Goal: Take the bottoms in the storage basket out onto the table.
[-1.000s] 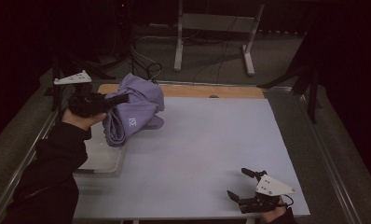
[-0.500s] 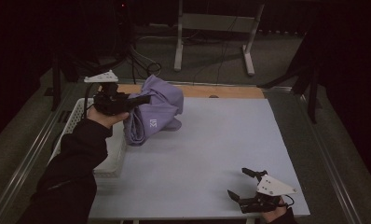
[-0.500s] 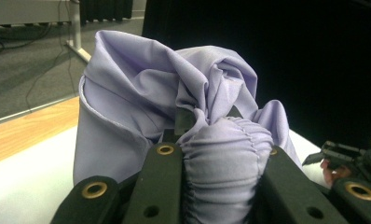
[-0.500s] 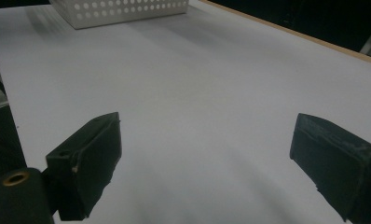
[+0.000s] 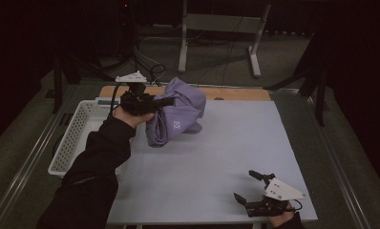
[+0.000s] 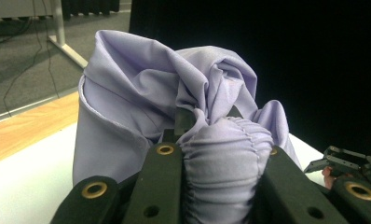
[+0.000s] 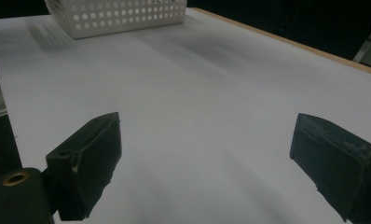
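Lilac garment point(image 5: 178, 117) bunched at far left of table point(image 5: 226, 148), beside white basket point(image 5: 78, 138). Left claw point(image 5: 166, 101) clamped on elastic hem. Soft, light, floppy; grip bunched folds. Right claw point(image 5: 250, 188) wide open, empty, near right.

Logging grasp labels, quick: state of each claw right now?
Left claw: closed on the lilac garment, bunched between its jaws.
Right claw: open, holding nothing, above the white table.

You have a lilac garment point(image 5: 178, 117) of soft matt cloth, a perforated white plastic basket point(image 5: 80, 131), and a smooth matt tabletop point(image 5: 216, 152).
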{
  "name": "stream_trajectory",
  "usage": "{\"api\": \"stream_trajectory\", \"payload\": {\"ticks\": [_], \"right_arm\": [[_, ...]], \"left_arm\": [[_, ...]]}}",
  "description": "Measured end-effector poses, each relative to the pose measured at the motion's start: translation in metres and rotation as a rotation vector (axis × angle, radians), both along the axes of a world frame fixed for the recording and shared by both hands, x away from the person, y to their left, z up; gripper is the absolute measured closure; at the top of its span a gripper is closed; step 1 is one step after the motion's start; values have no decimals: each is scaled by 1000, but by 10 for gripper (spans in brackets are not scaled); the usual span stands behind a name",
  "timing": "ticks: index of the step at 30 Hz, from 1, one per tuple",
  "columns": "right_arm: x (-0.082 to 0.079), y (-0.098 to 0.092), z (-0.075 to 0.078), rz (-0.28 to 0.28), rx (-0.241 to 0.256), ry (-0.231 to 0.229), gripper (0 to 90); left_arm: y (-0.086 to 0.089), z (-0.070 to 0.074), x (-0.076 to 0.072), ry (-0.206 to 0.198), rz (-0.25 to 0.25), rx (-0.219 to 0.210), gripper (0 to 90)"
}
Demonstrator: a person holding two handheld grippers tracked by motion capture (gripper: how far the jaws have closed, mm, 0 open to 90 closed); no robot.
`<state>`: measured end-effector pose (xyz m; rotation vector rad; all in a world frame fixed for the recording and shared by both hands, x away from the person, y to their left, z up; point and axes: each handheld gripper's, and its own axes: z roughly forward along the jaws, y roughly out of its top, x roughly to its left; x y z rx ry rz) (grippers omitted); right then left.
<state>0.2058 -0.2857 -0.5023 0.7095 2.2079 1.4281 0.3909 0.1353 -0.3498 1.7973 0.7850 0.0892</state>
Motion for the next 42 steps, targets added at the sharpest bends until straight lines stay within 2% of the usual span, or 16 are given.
{"api": "stream_trajectory", "payload": {"ticks": [9,13,25,29,30,33,34,35,37,38,39,40,41,42], "right_arm": [[0,0,1,-4,2,-27,90],[0,0,0,-7,1,-28,90],[-1,-1,0,-4,-2,-24,90],[-1,-1,1,-4,2,-16,90],[-1,-2,1,-2,4,-19,90],[0,-2,0,-1,5,-15,90],[0,-2,1,0,8,-11,90],[0,-2,1,0,8,-11,90],[0,-1,0,-1,0,-16,90],[0,-1,0,-2,1,-14,90],[0,-1,0,-2,1,-14,90],[-1,-2,1,1,9,-11,90],[-1,-2,1,-3,3,-18,90],[-1,-2,1,1,10,-16,90]], "left_arm": [[-21,-9,9,1,-14,-8,806],[-35,-16,15,12,-14,8,805],[-61,-21,25,25,18,37,798],[-73,-25,27,28,24,63,791],[-75,-26,27,28,38,71,791],[-79,-29,29,32,35,74,782],[-84,-32,32,48,26,72,773],[-84,-32,32,48,26,72,755],[-93,-40,34,8,20,111,701],[-96,-41,34,18,33,128,646],[-96,-41,34,18,33,128,560],[-100,-46,35,49,33,139,458],[-100,-46,35,49,33,139,369],[-102,-50,33,71,28,140,305]]}}
